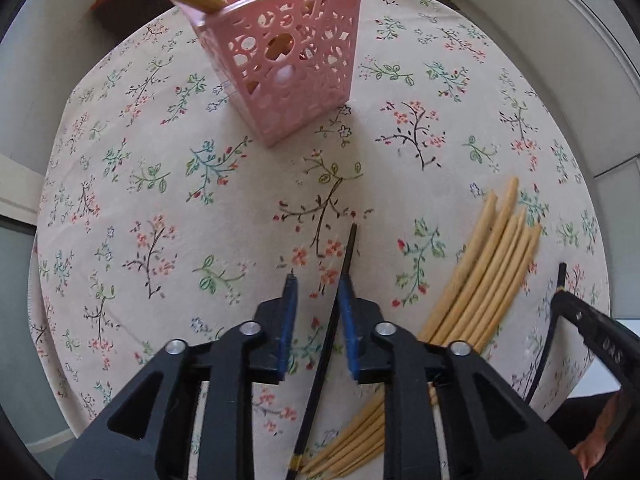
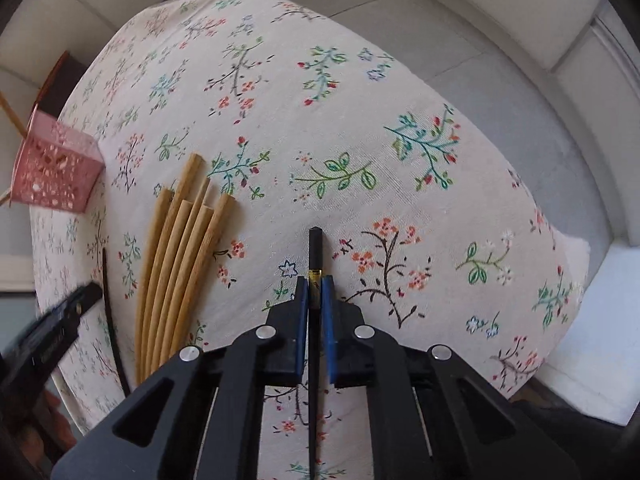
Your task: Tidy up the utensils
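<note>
Over floral cloth (image 2: 360, 120), right tongs (image 2: 316, 280) clamped on black chopstick (image 2: 315, 248); left tongs (image 1: 316, 284) apart.

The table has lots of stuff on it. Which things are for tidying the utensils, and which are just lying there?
For the job:
- black chopstick, clamped in the right gripper
- second black chopstick, between the open pads of the left gripper
- wooden chopsticks in a pile
- pink basket

Just there:
- floral tablecloth
- dark red-edged object behind the basket

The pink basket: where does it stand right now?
The pink basket stands upright on the far side of the flowered tablecloth, beyond the wooden chopsticks.
</note>
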Demonstrator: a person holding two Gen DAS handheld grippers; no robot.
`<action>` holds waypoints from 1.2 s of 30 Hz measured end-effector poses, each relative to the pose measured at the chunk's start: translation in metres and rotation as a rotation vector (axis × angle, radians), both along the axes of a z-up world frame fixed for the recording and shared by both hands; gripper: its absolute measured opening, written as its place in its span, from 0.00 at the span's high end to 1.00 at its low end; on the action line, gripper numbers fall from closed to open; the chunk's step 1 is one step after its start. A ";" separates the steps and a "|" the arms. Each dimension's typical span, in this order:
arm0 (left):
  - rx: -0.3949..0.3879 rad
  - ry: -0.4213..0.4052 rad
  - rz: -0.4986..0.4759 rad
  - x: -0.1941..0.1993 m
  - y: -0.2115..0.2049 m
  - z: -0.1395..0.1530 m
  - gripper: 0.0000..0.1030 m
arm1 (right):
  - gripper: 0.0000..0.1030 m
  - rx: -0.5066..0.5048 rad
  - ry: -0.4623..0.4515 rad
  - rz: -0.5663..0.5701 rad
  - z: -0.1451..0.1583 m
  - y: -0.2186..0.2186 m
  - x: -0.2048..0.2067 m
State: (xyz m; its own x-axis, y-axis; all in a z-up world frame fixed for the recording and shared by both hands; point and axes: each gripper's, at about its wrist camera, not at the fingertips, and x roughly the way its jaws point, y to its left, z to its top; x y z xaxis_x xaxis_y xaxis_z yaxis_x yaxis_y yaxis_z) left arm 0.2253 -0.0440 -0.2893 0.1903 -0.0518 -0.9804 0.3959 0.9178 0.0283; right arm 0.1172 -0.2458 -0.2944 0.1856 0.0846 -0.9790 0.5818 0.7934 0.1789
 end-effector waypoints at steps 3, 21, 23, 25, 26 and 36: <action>0.026 0.004 0.003 0.006 -0.009 -0.009 0.69 | 0.91 -0.030 0.010 0.060 -0.001 0.004 0.005; -0.170 -0.190 -0.005 -0.042 0.017 0.073 0.96 | 0.93 0.061 -0.394 0.156 0.076 -0.009 -0.021; -0.217 -0.230 0.001 -0.054 0.021 0.096 0.96 | 0.93 0.029 -0.458 0.203 0.093 0.007 -0.028; -0.256 -0.271 0.002 -0.065 0.031 0.115 0.96 | 0.93 -0.020 -0.508 0.240 0.111 0.014 -0.034; -0.272 -0.287 0.001 -0.069 0.031 0.122 0.96 | 0.93 -0.046 -0.540 0.255 0.120 0.017 -0.039; -0.439 -0.520 0.001 -0.085 0.029 0.221 0.97 | 0.93 -0.126 -0.784 0.296 0.220 0.022 -0.059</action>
